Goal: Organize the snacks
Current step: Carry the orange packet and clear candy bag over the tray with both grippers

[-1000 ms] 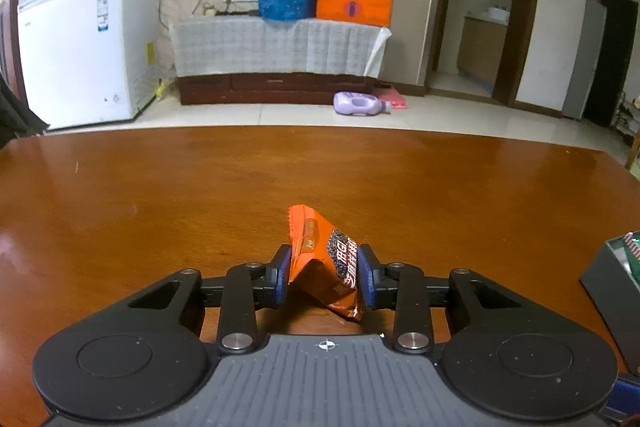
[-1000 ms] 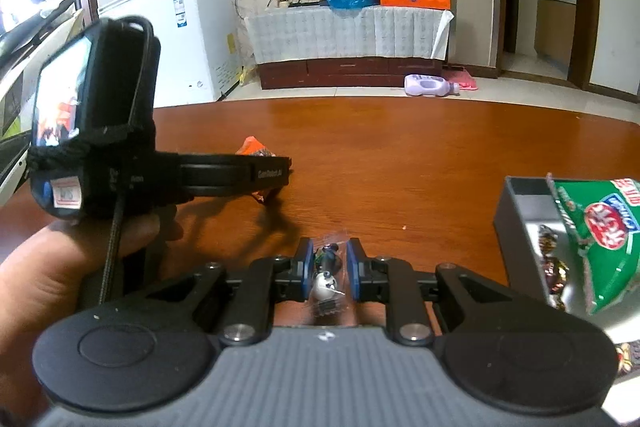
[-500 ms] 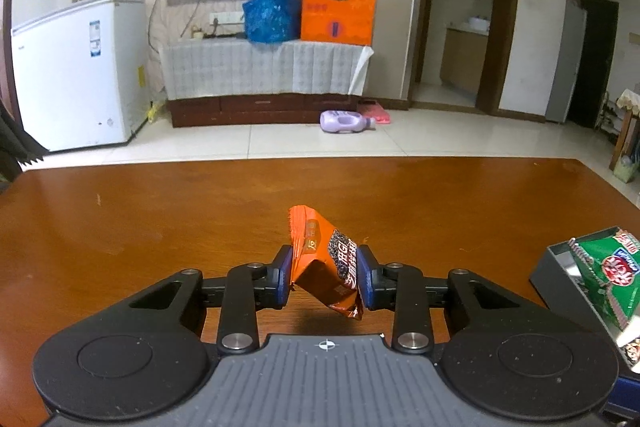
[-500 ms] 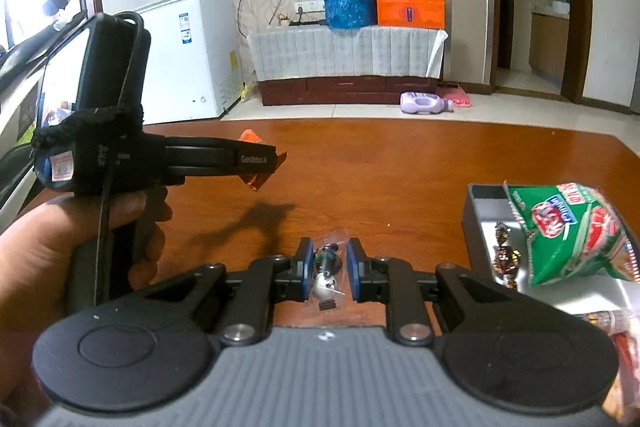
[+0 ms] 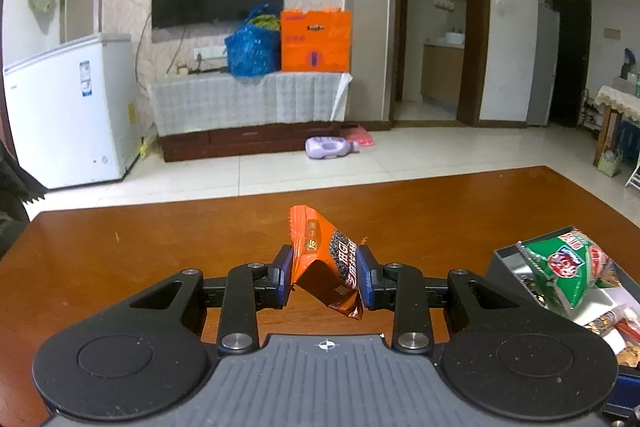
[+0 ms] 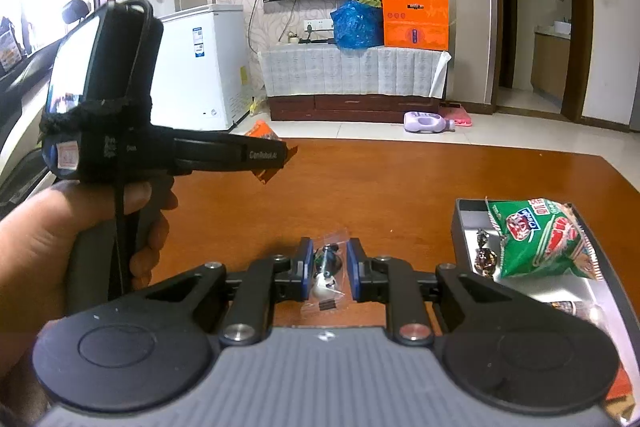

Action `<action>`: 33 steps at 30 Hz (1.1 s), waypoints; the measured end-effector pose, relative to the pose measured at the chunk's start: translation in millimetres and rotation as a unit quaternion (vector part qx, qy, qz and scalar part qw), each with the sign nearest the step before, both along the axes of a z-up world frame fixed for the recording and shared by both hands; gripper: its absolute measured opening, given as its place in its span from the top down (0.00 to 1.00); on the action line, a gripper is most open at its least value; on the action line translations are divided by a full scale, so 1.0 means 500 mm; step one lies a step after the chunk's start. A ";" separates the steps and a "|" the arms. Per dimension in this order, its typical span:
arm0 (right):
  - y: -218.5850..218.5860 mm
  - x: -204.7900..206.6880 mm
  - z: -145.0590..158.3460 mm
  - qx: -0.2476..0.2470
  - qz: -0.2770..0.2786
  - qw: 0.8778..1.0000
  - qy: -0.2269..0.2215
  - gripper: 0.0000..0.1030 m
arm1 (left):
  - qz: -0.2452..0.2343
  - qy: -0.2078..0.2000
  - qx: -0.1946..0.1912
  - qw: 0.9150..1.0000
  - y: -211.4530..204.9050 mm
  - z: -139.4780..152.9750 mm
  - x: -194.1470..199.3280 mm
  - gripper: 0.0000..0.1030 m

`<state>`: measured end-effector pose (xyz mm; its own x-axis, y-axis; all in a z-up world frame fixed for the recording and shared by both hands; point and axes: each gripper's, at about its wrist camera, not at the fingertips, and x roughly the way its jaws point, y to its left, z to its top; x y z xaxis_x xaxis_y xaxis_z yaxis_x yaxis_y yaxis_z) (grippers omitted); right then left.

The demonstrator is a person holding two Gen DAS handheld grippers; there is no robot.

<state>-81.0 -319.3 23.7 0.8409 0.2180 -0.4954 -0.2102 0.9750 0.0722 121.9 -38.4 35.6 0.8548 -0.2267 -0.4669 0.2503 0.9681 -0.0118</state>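
My left gripper (image 5: pixel 322 277) is shut on an orange snack packet (image 5: pixel 326 265), held above the brown table (image 5: pixel 160 247). In the right wrist view the same left gripper (image 6: pixel 280 157) shows from the side in a person's hand (image 6: pixel 44 251), with the orange packet (image 6: pixel 262 131) poking out at its tip. My right gripper (image 6: pixel 328 273) is shut on a small clear-wrapped candy (image 6: pixel 326 277). A grey box (image 6: pixel 464 227) at the right holds a green snack bag (image 6: pixel 536 239) and wrapped sweets; the grey box (image 5: pixel 504 259) and green bag (image 5: pixel 568 271) also appear in the left wrist view.
The table's far edge (image 5: pixel 320 187) runs across the middle; beyond it lie a tiled floor, a white freezer (image 5: pixel 68 115), a TV cabinet (image 5: pixel 256 115) and a purple bottle (image 5: pixel 330 149) on the floor.
Both grippers have risen above the table with their snacks still gripped, and swung right: the grey box with the green bag has come further into both views.
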 end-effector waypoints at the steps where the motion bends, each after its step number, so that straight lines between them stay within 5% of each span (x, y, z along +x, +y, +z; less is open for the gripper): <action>1: 0.004 -0.007 0.004 -0.003 0.001 1.000 -0.001 0.83 | -0.001 -0.002 -0.002 1.000 0.002 0.004 -0.007 0.68; 11: -0.003 -0.085 0.026 -0.018 -0.002 1.000 -0.013 0.83 | -0.017 -0.007 0.015 1.000 0.002 0.013 -0.077 0.68; 33: -0.194 -0.195 -0.021 0.006 -0.060 0.998 -0.018 0.83 | -0.133 0.008 0.021 0.991 -0.146 -0.025 -0.198 0.68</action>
